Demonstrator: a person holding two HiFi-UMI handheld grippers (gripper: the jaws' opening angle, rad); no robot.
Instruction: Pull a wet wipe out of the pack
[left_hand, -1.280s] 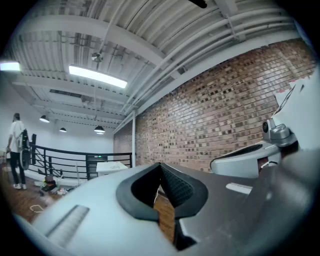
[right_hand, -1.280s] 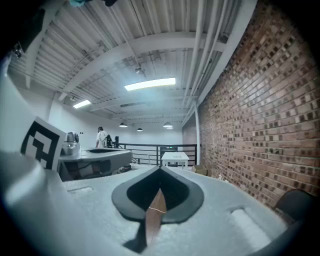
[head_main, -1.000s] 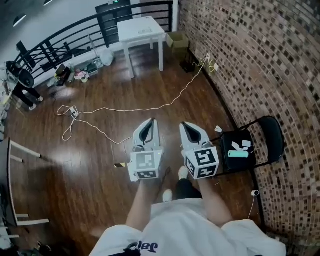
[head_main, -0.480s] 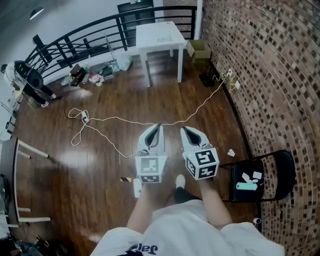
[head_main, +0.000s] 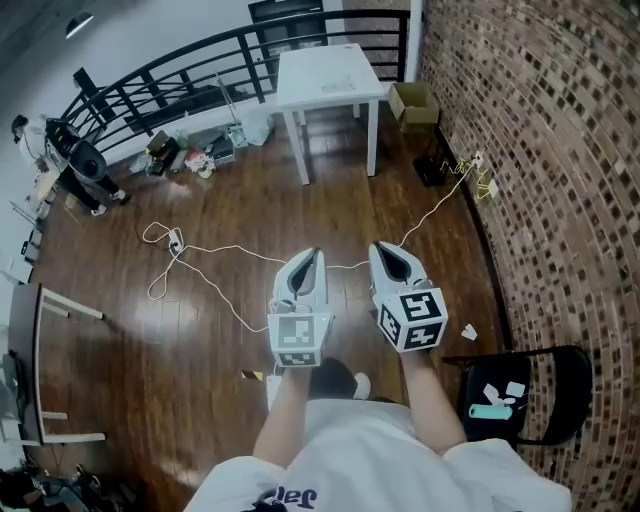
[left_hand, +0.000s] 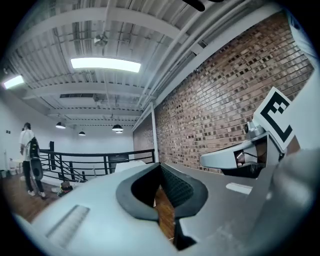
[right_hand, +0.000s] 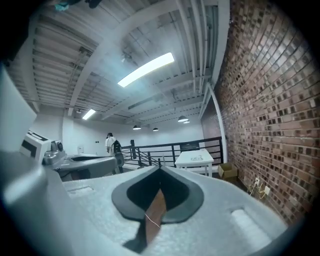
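Observation:
My left gripper (head_main: 313, 254) and right gripper (head_main: 381, 248) are held side by side over the wooden floor, both pointing level toward a white table (head_main: 300, 90). A flat pale item (head_main: 340, 84) lies on that table; I cannot tell whether it is the wipe pack. In the left gripper view the left gripper (left_hand: 160, 165) has its tips together with nothing between them. The right gripper (right_hand: 160, 170) looks the same in its own view, shut and empty, with the white table (right_hand: 194, 159) far ahead.
A brick wall (head_main: 560, 150) runs along the right. A black folding chair (head_main: 560, 395) with a teal tube (head_main: 496, 411) stands at the lower right. A white cable (head_main: 215, 250) snakes across the floor. A cardboard box (head_main: 413, 100) sits by the table, a black railing (head_main: 190, 85) behind, and a person (head_main: 65, 155) at far left.
Both grippers have travelled forward across the floor toward the white table. The chair has slid back to the lower right of the head view. The jaws stayed shut.

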